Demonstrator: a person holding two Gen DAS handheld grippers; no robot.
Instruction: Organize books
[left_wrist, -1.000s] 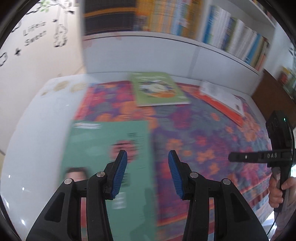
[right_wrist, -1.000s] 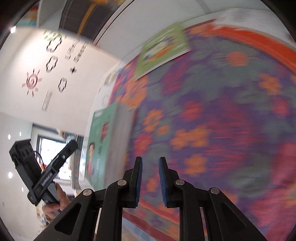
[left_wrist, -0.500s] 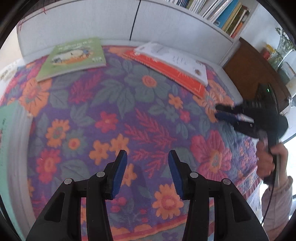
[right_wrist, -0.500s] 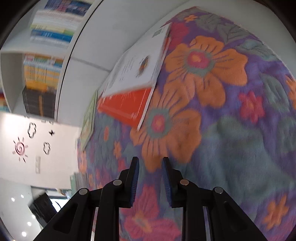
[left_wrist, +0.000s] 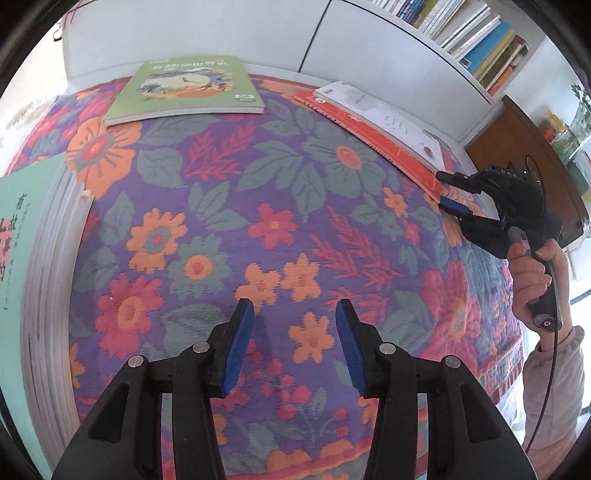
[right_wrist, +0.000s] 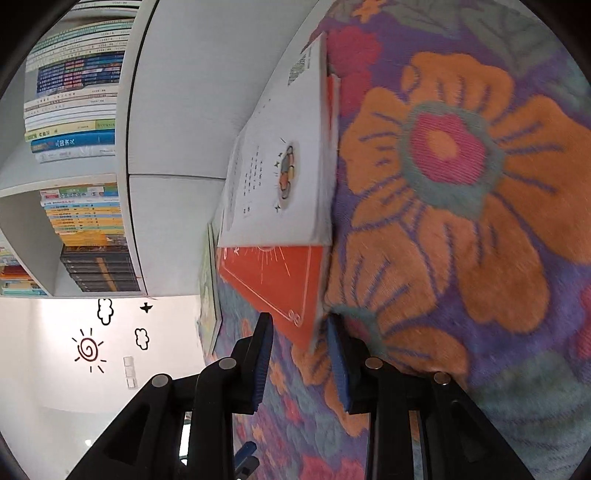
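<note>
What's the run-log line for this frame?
task: organize books | right gripper: jaws opening, straddling corner of orange book, no grip yet | white book: on top of orange | left gripper: open, empty, over floral cloth

My right hand-held gripper is opening its jaws around the near corner of the orange book, the corner between the blue pads without clear contact. A white book lies on top of it. Both rest on the flowered cloth, with a bookshelf behind.
</note>
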